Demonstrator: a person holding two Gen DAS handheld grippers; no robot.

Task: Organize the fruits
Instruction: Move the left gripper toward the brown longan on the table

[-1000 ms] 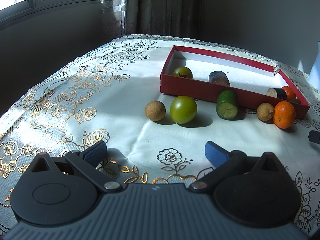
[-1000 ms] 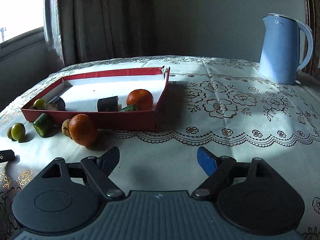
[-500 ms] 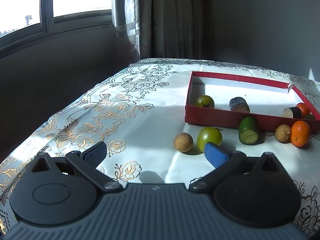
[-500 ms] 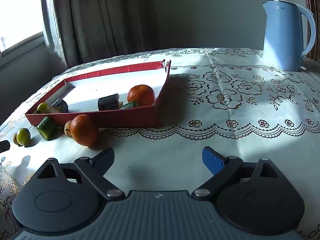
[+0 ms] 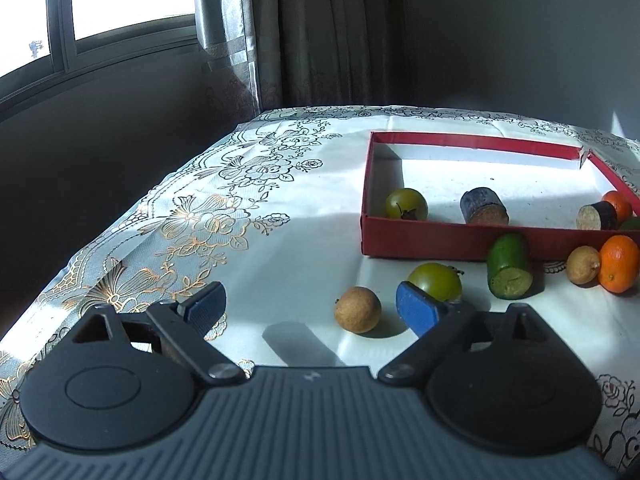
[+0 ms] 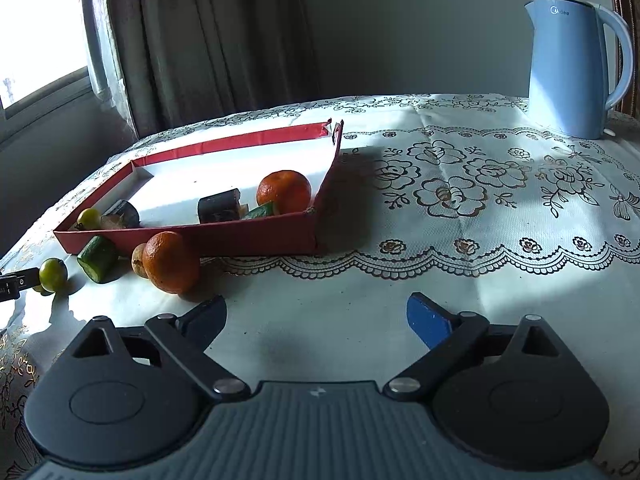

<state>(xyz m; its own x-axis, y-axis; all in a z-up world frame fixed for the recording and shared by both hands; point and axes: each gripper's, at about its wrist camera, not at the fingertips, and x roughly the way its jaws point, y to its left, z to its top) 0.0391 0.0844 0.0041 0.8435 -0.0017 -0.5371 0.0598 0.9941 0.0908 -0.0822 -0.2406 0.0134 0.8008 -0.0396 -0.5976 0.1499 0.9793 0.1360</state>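
A red tray (image 5: 440, 240) (image 6: 256, 240) on the tablecloth holds a green tomato (image 5: 405, 203), two dark cut pieces (image 5: 483, 206) and an orange (image 6: 284, 191). In front of it lie a brown round fruit (image 5: 357, 309), a green tomato (image 5: 436, 285), a cucumber piece (image 5: 509, 272) (image 6: 98, 258), a small yellow-brown fruit (image 5: 583, 265) and an orange (image 5: 618, 263) (image 6: 170, 262). My left gripper (image 5: 310, 306) is open and empty, left of the loose fruits. My right gripper (image 6: 316, 316) is open and empty, right of them.
A light blue kettle (image 6: 576, 66) stands at the back right of the table. The table's left edge (image 5: 120, 232) drops off near the window wall. My left gripper's tip (image 6: 12, 282) shows at the right wrist view's left edge.
My left gripper has drawn back and swung left, so the tray and fruits now sit to the right. My right gripper has pulled back slightly. Both stay open.
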